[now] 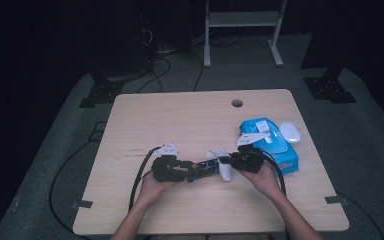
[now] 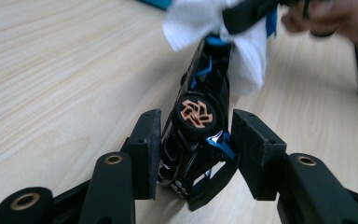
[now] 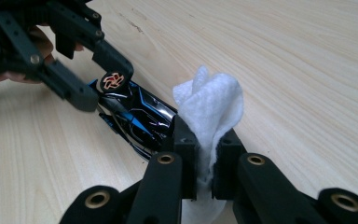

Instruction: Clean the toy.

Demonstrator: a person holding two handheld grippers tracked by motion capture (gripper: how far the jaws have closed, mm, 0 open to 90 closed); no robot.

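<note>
Looking down from above, a pale wooden table (image 1: 190, 125) with a small round cable hole (image 1: 237, 103) near its far edge stands on grey carpet in a dark room. Black cables (image 1: 155, 70) trail across the floor behind it, and the white legs of a metal frame (image 1: 242, 30) rise at the back.

A person's forearms reach in from the near edge. The left gripper (image 2: 196, 140) has a glossy black and blue toy car (image 2: 200, 112) between its jaws, which stand partly open; the left pad sits against the car's side while the right pad stands slightly clear of it. The right gripper (image 3: 207, 158) has its jaws pressed tight on a folded white tissue (image 3: 214, 107), which touches the car's far end near the table's middle.

A blue tissue pack (image 1: 275, 145) lies at the right side of the table, with a small white oval object (image 1: 290, 132) just beside it.
</note>
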